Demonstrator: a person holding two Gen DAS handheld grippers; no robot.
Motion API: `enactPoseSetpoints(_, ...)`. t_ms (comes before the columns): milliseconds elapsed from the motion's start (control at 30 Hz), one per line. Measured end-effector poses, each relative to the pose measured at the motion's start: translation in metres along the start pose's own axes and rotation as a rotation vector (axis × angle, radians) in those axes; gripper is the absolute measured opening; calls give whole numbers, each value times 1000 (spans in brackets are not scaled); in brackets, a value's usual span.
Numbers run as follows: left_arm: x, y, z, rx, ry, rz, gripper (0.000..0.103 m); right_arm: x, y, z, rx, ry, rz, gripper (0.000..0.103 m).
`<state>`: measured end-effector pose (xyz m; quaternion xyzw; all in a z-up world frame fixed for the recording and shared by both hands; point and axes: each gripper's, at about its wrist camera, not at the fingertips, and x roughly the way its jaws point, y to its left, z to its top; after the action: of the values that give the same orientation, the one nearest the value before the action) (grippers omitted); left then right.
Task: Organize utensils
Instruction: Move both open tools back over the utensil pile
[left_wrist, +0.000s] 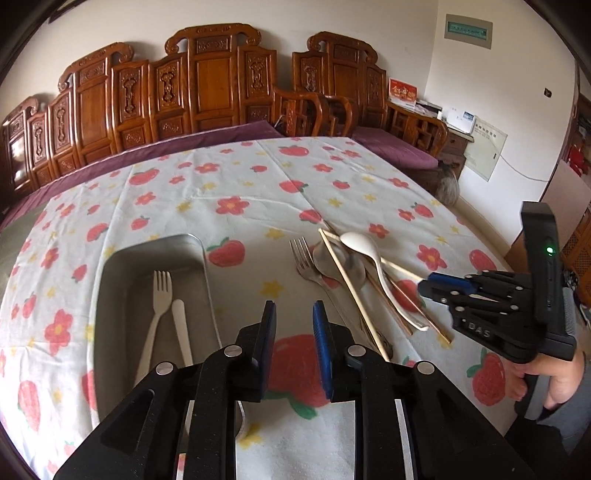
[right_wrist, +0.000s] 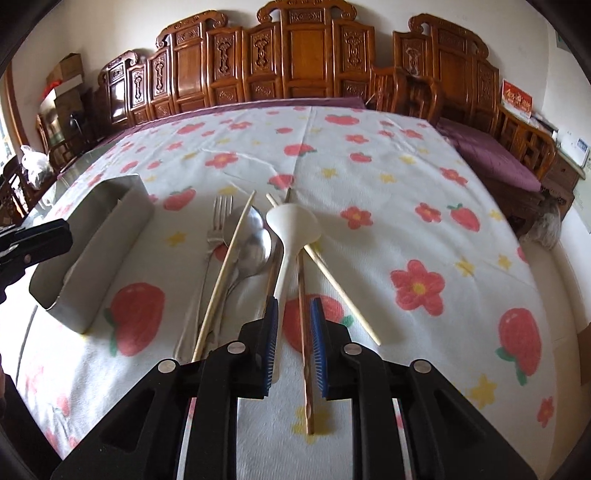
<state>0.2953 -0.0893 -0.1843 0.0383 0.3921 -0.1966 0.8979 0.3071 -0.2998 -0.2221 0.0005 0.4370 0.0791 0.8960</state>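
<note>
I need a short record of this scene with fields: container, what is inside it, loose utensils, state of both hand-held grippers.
container: metal tray, on the flowered tablecloth
inside: white fork, white knife
loose pile: metal fork, two metal spoons, white spoon, chopsticks
left hand-held gripper: open, holds nothing
right hand-held gripper: open, above the pile, holds nothing

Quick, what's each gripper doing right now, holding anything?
Left gripper: jaws slightly apart, empty, beside the tray.
Right gripper: jaws slightly apart, gripping nothing, over the brown chopstick.
</note>
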Motion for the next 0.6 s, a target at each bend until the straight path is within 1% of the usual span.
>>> enactPoseSetpoints(133,10,-4,-1,1,13,6,19,11,0,4,4,2,38,20)
enactPoseSetpoints(267,17,-8,-3,11,27,8,19,27,6,11,-7,27,69,20)
enactPoseSetpoints(433,24,-12,-6,22,40,9,19,50,6,16,9,94,96,21)
enactPoseSetpoints(467,26,-13,-6,23,43,9,19,50,6,18,12,93,99,21)
enactPoseSetpoints(533,29,-16,-6,27,49,7,19,50,2,18,27,95,107,17)
enactPoseSetpoints(600,32,-19,-7,35,54,10,19,50,2,19,27,93,108,17)
